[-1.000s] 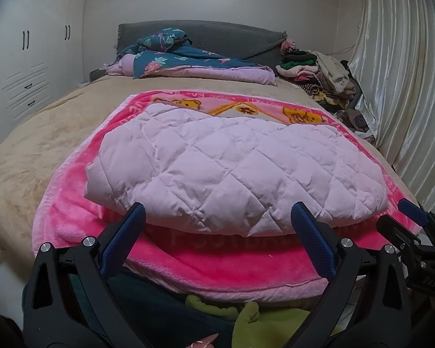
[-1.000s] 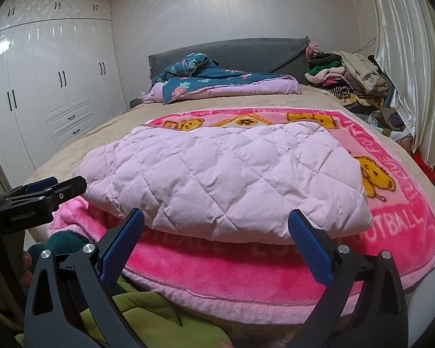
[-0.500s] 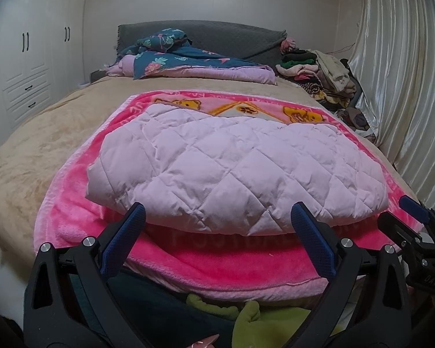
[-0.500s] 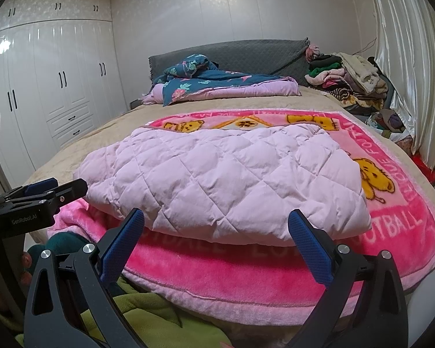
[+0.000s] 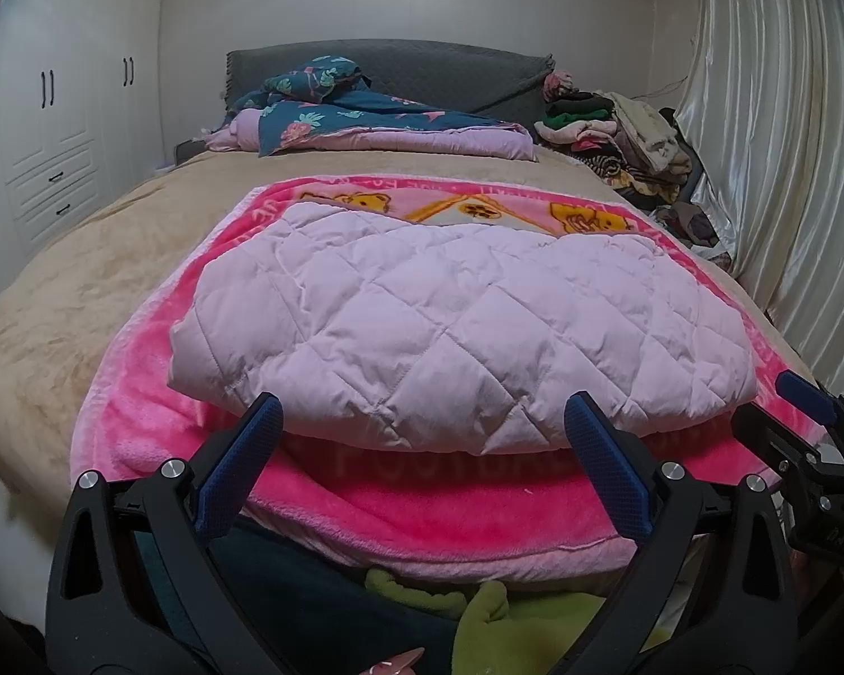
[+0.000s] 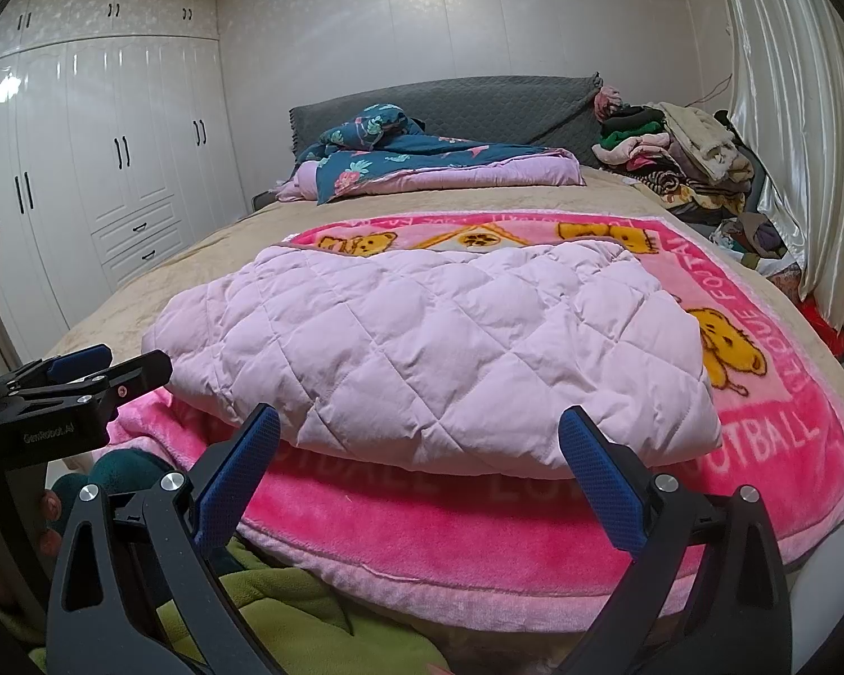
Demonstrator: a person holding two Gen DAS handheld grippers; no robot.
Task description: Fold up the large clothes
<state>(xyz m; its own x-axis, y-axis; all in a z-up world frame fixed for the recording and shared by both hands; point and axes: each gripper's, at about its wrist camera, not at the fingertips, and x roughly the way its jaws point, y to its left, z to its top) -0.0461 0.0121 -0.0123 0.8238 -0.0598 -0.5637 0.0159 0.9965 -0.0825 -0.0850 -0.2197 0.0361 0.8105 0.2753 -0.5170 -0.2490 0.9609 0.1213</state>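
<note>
The folded pink coat lies on the blanket at 12 o'clock of both wide-spread, empty grippers, left and right, its long axis running 9-to-3, neither clearly nearer.

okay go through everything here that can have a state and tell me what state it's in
left gripper: open, empty, short of the bed edge.
right gripper: open, empty.
quilted pink jacket: folded, lying on the blanket.
pink blanket: spread flat.
wardrobe doors: closed.
curtain: drawn.
</note>
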